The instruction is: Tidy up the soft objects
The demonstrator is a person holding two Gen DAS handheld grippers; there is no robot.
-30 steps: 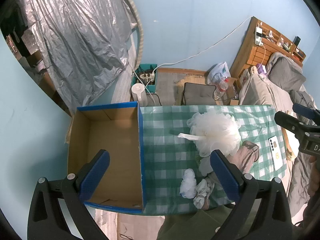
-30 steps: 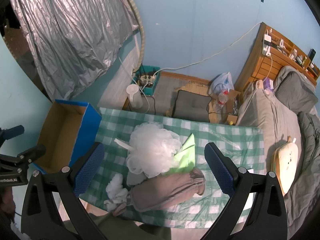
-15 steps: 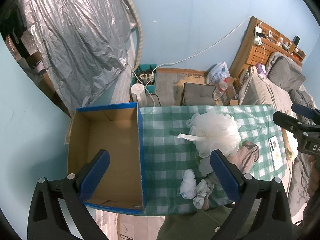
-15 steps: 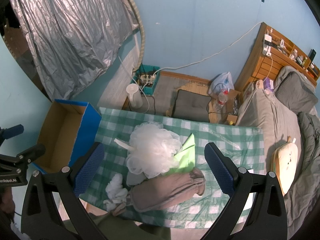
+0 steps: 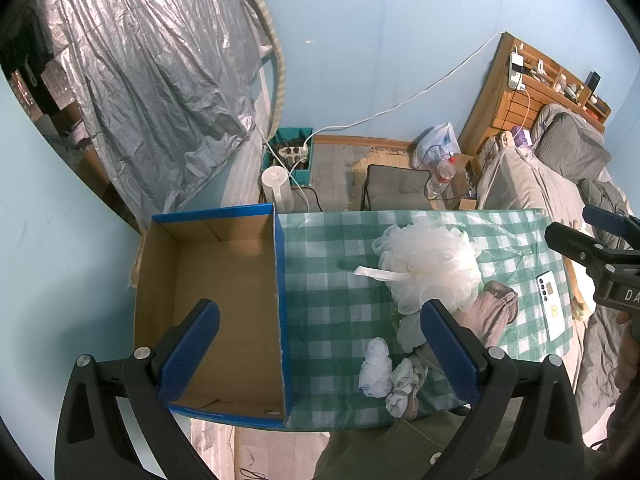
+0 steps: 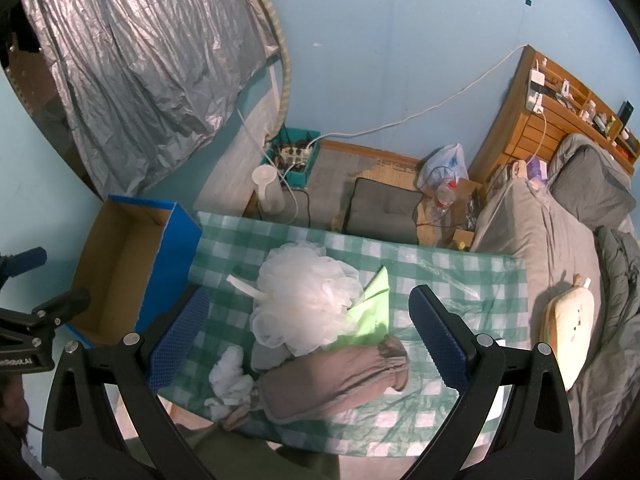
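With both my left gripper point(image 5: 318, 344) and right gripper point(image 6: 308, 334) spread empty, I judge the fluffy white mesh bath pouf point(image 6: 302, 300), at twelve o'clock of the right, feather-light and squashy, best pinched through its dense middle.

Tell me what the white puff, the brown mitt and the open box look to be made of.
White puff: gathered nylon-like mesh, translucent and ruffled. Brown mitt: matte woven or knit fabric, probably; its cuff is elastic-gathered. Open box: corrugated cardboard, raw brown inside, blue-printed outside.
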